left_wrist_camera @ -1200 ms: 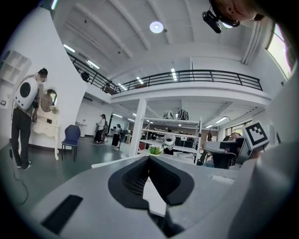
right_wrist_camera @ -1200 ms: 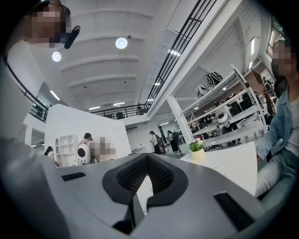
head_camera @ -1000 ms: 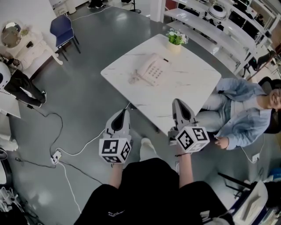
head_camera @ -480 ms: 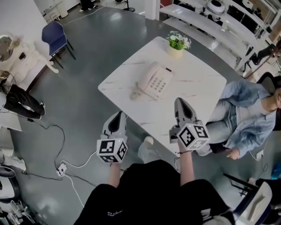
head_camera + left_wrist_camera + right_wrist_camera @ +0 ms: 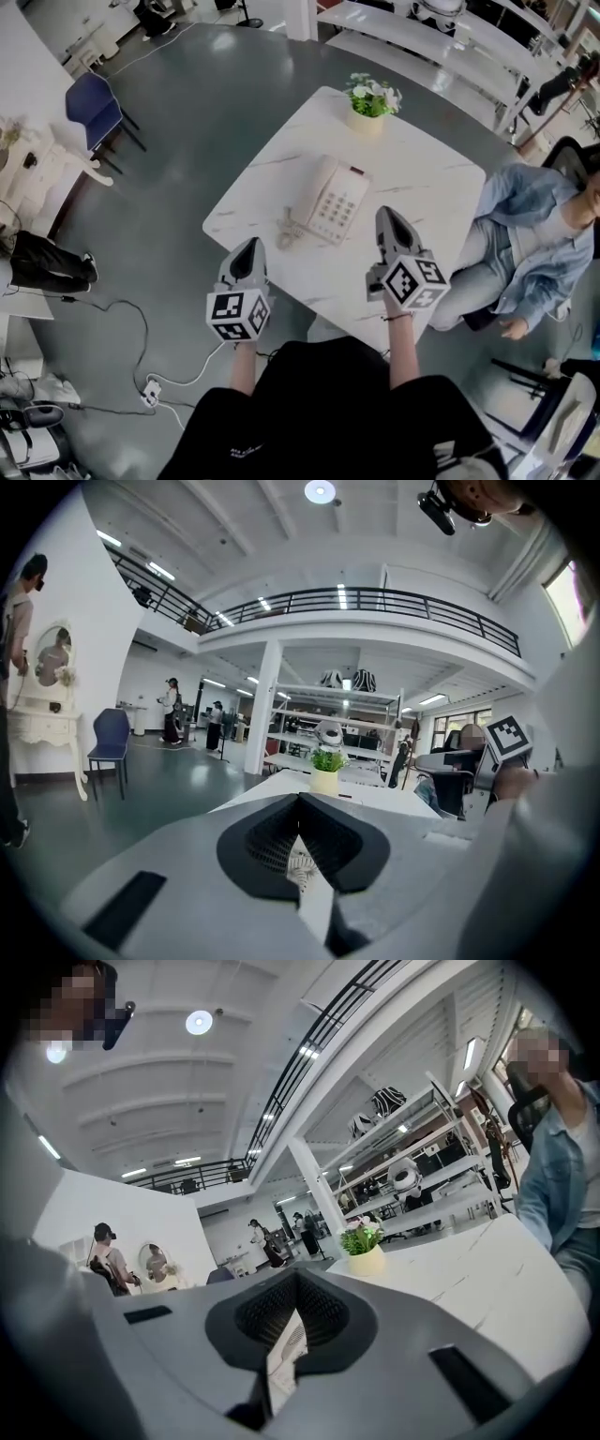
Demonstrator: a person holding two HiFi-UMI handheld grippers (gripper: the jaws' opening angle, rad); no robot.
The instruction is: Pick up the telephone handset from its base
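Grey left gripper [image 5: 248,248] near-level, jaws together

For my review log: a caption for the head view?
Left gripper and right gripper, both shut, empty, hover near the table edge; handset rests on its base.

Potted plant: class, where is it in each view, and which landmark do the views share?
Head view: potted plant, top centre, far edge of the white table.
Left gripper view: potted plant at centre.
Right gripper view: potted plant just right of centre.
Shared landmark: white table.
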